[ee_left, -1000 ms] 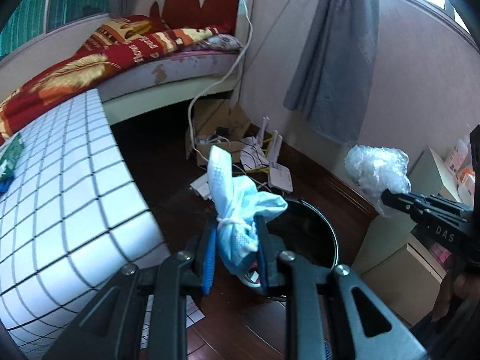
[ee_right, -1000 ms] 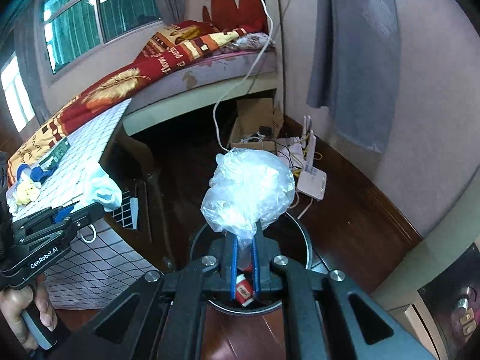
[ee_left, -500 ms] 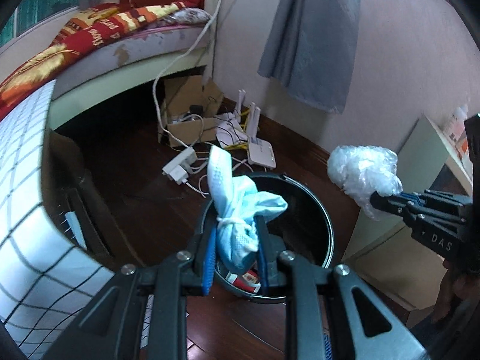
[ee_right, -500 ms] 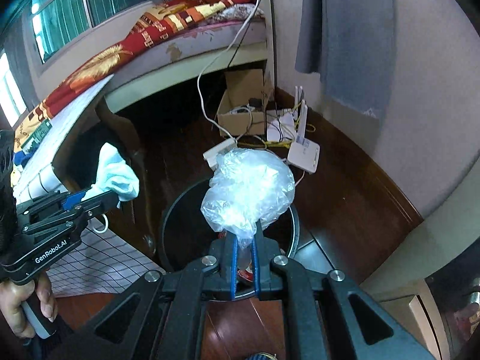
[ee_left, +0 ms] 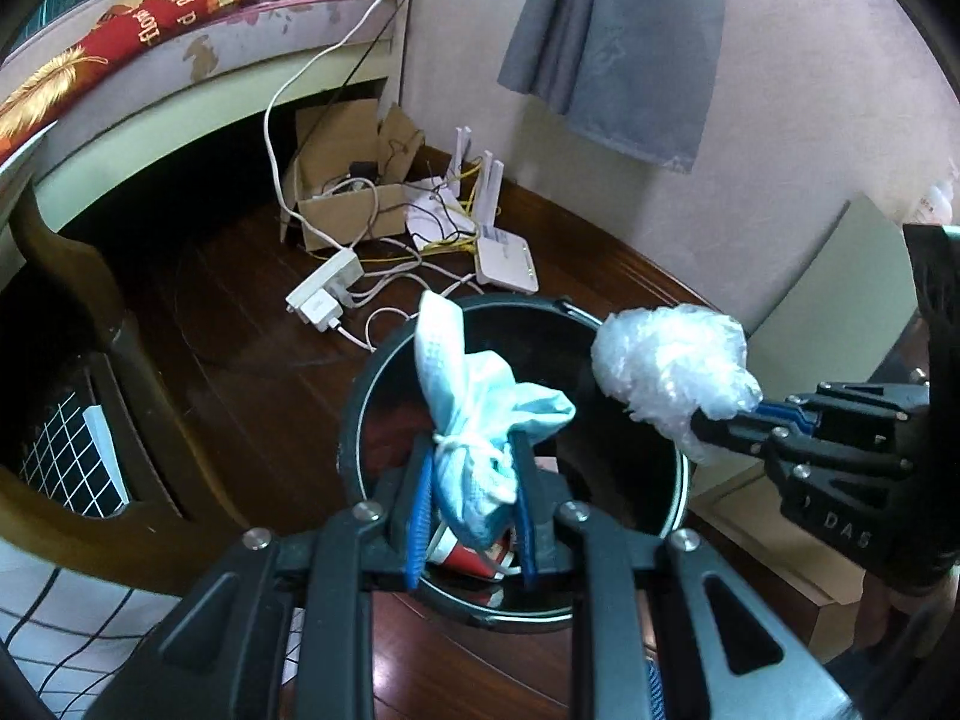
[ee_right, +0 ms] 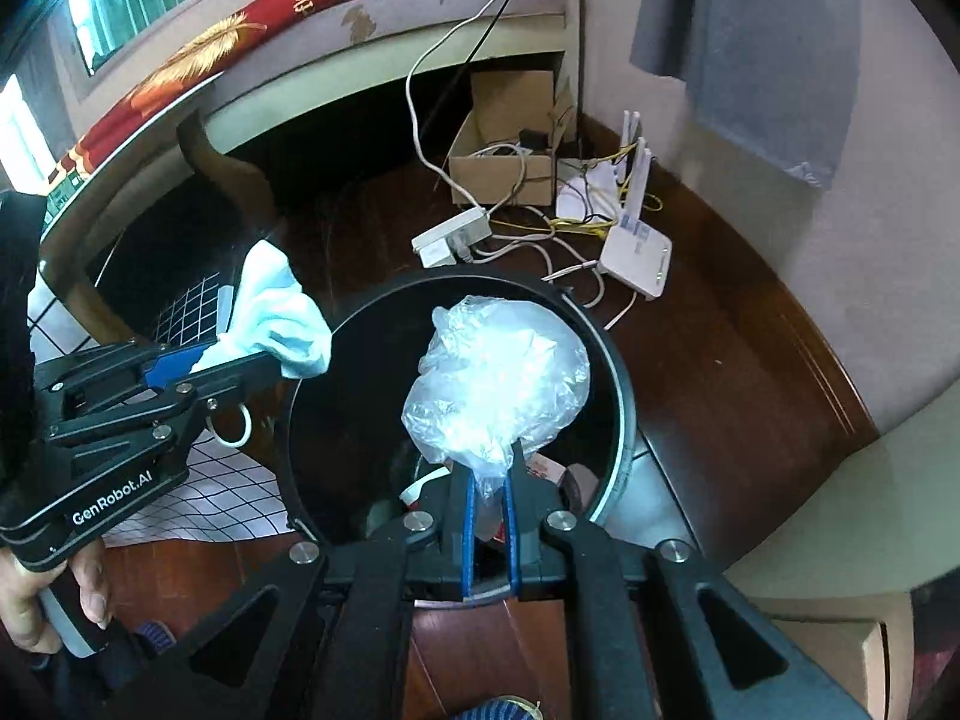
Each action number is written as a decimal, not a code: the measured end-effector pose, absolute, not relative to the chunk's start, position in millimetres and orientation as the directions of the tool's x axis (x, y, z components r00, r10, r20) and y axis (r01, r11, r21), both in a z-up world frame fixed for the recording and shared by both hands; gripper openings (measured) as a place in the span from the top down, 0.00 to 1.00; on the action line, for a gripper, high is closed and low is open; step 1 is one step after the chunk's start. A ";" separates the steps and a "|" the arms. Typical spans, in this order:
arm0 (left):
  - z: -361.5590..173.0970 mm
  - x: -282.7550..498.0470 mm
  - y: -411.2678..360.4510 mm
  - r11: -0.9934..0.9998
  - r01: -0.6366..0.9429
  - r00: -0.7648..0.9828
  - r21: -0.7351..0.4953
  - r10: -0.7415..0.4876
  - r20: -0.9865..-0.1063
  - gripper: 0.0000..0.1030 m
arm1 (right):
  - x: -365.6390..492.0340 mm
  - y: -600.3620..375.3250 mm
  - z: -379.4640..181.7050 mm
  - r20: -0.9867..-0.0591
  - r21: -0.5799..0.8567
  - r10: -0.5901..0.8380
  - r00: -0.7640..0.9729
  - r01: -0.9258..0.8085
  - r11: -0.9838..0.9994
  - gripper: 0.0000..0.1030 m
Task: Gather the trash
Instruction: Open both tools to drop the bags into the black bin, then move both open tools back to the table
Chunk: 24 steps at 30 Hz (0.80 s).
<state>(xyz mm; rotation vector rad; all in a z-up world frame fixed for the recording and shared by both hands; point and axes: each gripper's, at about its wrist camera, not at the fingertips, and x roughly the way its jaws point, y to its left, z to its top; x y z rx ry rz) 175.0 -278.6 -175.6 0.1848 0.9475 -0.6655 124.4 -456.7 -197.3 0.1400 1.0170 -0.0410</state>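
My left tongs (ee_left: 471, 474): clamped on a mask (ee_left: 474, 414), pale blue, crumpled, tied with its white strap. My right tongs (ee_right: 487, 495): pinched on a bag (ee_right: 498, 384), clear, balled. Both items over the black bin (ee_right: 621, 396), mask at 9 o'clock of bag.

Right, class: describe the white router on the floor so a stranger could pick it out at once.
Start at the round black bin on the dark wooden floor, then look past its far rim toward the wall under the grey curtain. The router lies flat beside the cardboard box. Unlike the white power strip nearby, it has upright antennas.
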 end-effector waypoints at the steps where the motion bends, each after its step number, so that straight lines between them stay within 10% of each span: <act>1: -177.1 176.4 -279.6 0.788 0.601 0.401 -0.135 -0.443 -0.802 0.76 | 127.2 -455.9 -199.4 -0.852 0.101 0.036 0.523 0.095 0.990 0.92; 5: -189.1 181.3 -283.4 0.787 0.595 0.369 -0.161 -0.446 -0.816 0.74 | 136.7 -453.8 -208.0 -0.856 0.076 0.025 0.516 0.078 0.994 0.87; 8: -205.0 184.5 -285.5 0.809 0.564 0.332 -0.167 -0.407 -0.851 0.29 | 138.9 -462.3 -220.0 -0.882 -0.009 -0.067 0.466 0.127 0.992 0.00; 10: -207.4 182.5 -279.7 0.828 0.536 0.343 -0.164 -0.391 -0.854 0.09 | 134.8 -472.4 -221.0 -0.884 -0.011 -0.086 0.459 0.164 0.986 0.00; 24: -115.6 153.9 -236.6 0.882 0.468 0.566 -0.062 -0.353 -0.745 0.00 | 102.5 -476.5 -150.5 -0.816 -0.014 -0.173 0.551 0.281 0.960 0.00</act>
